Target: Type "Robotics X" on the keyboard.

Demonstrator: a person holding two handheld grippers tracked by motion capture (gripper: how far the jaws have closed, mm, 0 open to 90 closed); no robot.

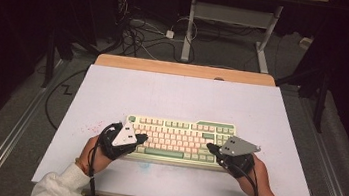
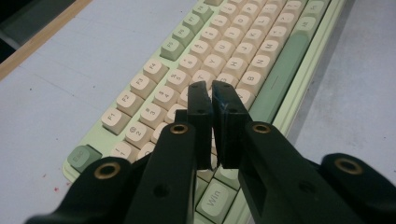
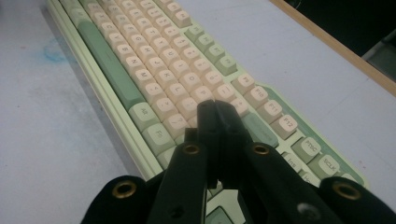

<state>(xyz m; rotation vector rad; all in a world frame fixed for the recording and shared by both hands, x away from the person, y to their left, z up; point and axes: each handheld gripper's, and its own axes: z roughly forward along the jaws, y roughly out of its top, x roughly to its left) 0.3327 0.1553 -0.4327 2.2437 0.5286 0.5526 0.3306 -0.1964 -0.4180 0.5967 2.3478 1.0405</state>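
Observation:
A cream and green keyboard (image 1: 180, 140) lies on the white table top, near the front edge. My left gripper (image 1: 143, 137) hovers over the keyboard's left end, jaws shut with nothing between them; in the left gripper view its tips (image 2: 211, 88) hang just above the cream letter keys (image 2: 219, 59). My right gripper (image 1: 210, 146) is over the keyboard's right end, jaws shut and empty, with its tips (image 3: 215, 106) above the cream keys (image 3: 189, 79) near the green space bar (image 3: 109, 65). Each gripper is held by a hand in a white sleeve.
The white board (image 1: 182, 99) covers a wooden table (image 1: 186, 69), with bare surface behind and beside the keyboard. A faint blue smudge (image 3: 53, 50) marks the board in front of the keyboard. Cables (image 1: 140, 33) and a desk frame (image 1: 232, 19) stand on the floor behind.

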